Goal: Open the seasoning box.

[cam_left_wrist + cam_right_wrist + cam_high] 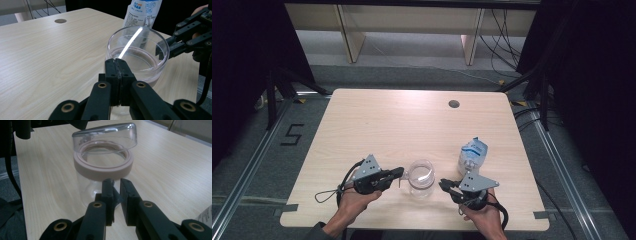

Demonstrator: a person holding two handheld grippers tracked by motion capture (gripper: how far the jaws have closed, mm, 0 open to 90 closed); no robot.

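Note:
A clear jar with a pale pink collar stands on the wooden table between my two grippers. Its clear domed lid sits tilted on the collar. My left gripper comes in from the left, and its jaws are shut right at the lid's near rim, seemingly pinching its thin wall. My right gripper is just right of the jar and apart from it. In the right gripper view its jaws stand a narrow gap apart, with nothing clearly between them.
A blue and white printed pouch stands upright just behind my right gripper; its label also shows behind the jar. A round cable hole lies near the table's far edge. The table's front edge is close under both hands.

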